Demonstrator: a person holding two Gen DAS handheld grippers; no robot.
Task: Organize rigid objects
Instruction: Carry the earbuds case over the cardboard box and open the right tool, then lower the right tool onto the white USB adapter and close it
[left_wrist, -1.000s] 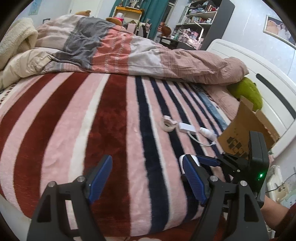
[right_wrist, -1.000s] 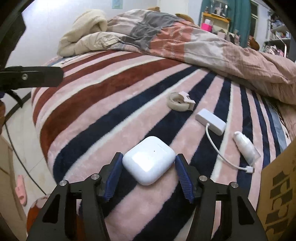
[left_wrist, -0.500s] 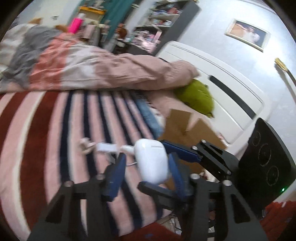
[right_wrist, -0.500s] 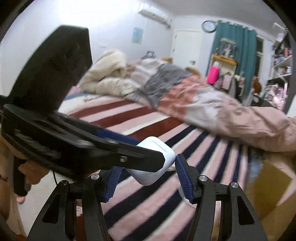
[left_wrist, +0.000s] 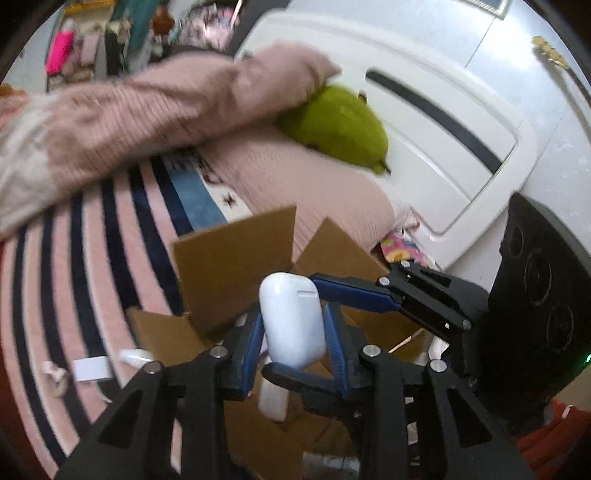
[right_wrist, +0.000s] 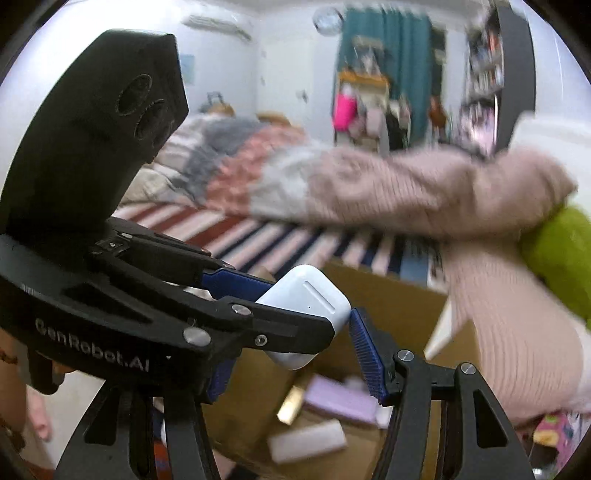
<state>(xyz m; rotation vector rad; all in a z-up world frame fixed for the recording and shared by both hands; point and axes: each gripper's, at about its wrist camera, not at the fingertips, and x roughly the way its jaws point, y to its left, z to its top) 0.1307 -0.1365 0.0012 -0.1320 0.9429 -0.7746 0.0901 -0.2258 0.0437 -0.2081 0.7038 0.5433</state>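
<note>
A white earbud case (left_wrist: 291, 321) is held in the air above an open cardboard box (left_wrist: 236, 266), gripped by two grippers at once. In the left wrist view, the left gripper (left_wrist: 293, 332) has just closed its jaws and now clamps the case between its blue pads (left_wrist: 251, 339), one on each flat side. The right gripper (left_wrist: 325, 328) reaches in from the right of that view, one finger across the top of the case and one under its lower end.

In the right wrist view, the case (right_wrist: 308, 302) is tilted, its lid seam facing up. The right gripper (right_wrist: 295, 339) stands part open, with one blue pad (right_wrist: 365, 354) touching the case's right edge; the other pad is mostly hidden behind the left gripper (right_wrist: 269, 306), which crosses in from the left — so both appear to hold the case.

The box sits on a striped blanket (left_wrist: 92, 258) on a bed, its flaps raised. Inside it lie a few blurred items: a white block (right_wrist: 306, 441), something lilac (right_wrist: 340, 402) and something gold (right_wrist: 291, 404). On the blanket beside the box lie a white adapter (left_wrist: 90, 367) and a tape roll (left_wrist: 55, 376). A pink duvet (left_wrist: 147, 110) and a green cushion (left_wrist: 340, 125) lie beyond, against a white headboard (left_wrist: 443, 147).
</note>
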